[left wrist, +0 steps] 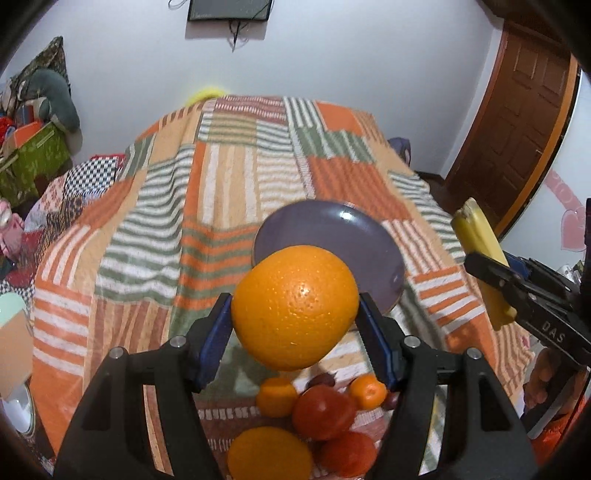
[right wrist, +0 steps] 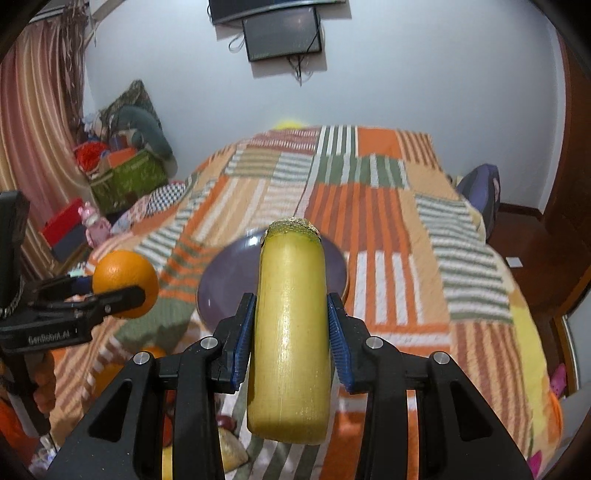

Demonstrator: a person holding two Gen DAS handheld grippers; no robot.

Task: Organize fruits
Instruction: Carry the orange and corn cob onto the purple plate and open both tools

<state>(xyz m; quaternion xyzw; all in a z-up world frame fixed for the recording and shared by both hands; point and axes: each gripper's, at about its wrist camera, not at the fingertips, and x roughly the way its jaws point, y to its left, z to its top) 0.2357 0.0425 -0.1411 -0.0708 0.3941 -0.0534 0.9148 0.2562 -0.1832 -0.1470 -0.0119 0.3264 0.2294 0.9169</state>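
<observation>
left gripper (left wrist: 295, 325) clamped on orange (left wrist: 295, 306) | right gripper (right wrist: 291, 328) clamped on yellow stalk (right wrist: 290, 332) | risk – round orange may slip, rolling off purple plate (left wrist: 332, 229)

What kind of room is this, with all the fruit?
Most likely a bedroom. A big bed under a striped patchwork blanket fills it, a screen hangs on the wall, and a wooden door stands at the side.
</observation>
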